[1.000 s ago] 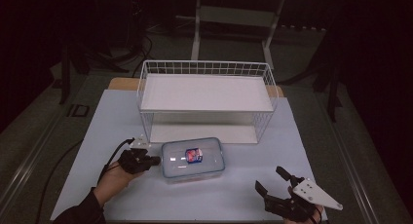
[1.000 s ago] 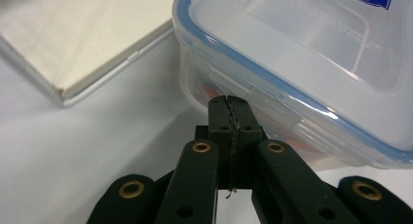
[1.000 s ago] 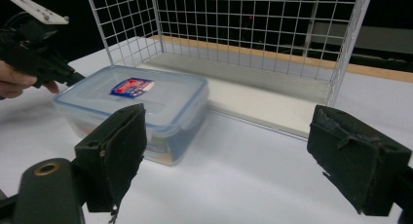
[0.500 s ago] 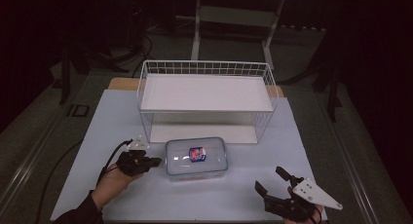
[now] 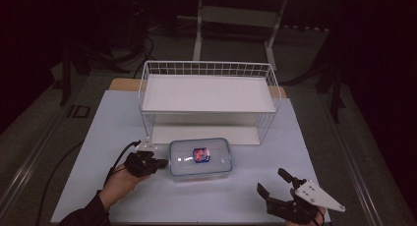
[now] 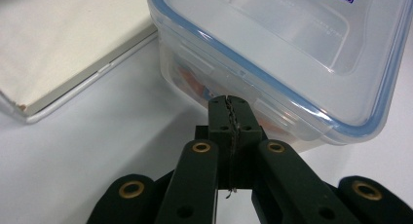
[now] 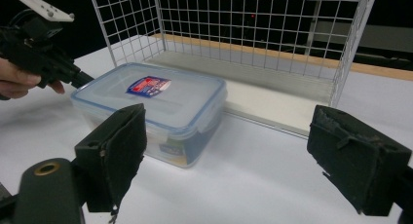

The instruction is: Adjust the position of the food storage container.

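Observation:
A clear plastic container (image 5: 200, 157) with a blue-rimmed lid and a red and blue label lies on the white table in front of the wire rack (image 5: 209, 96). My left gripper (image 5: 158, 163) is at the container's left end. In the left gripper view its jaws (image 6: 229, 104) are shut together, with their tip against the side latch of the container (image 6: 292, 53). My right gripper (image 5: 272, 182) rests open near the table's front right edge. It stands apart from the container (image 7: 156, 107), and its pads (image 7: 117, 151) are spread wide around nothing.
The white wire rack (image 7: 243, 34) has an upper shelf and a low base board (image 6: 63, 39) just behind the container. The other hand with the left gripper (image 7: 48, 58) is at the far left of the right gripper view. Cables trail off the table's left side.
The container has turned square to the rack and shifted slightly right, with the left gripper staying at its left end. The right gripper has not moved.

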Tool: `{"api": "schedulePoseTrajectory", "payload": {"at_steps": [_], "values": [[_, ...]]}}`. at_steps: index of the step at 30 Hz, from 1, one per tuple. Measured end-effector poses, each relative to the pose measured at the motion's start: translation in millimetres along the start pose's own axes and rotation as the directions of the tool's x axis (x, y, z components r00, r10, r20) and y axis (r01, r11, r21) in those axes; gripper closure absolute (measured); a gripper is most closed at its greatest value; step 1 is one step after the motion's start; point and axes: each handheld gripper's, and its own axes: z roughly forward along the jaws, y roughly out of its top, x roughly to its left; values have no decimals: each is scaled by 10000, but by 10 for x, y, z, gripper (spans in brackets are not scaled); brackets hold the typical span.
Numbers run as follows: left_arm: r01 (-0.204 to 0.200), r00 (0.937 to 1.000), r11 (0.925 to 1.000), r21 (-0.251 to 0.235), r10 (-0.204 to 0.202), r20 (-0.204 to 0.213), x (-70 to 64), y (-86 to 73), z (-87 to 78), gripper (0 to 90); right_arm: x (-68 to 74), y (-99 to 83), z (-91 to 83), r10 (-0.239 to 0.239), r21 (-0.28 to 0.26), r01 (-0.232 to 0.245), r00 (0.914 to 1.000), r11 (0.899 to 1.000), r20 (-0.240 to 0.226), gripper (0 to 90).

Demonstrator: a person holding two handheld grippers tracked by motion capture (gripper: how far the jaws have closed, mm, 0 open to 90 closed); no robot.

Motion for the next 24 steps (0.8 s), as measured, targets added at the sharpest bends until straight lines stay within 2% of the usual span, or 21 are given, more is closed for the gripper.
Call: {"api": "schedulePoseTrajectory", "payload": {"at_steps": [11,15,24], "values": [[-112,9999,9999,93,112,31,69,141,179,888,4,-8,9,38,39,-38,10000,10000,-69,143],[43,10000,10000,39,-44,44,81,181,218,888,9,-12,18,17,83,-16,9999,10000,-135,144],[-8,10000,10000,65,8,39,92,275,303,888,21,-11,20,-28,98,30,9999,9999,-169,144]]}}
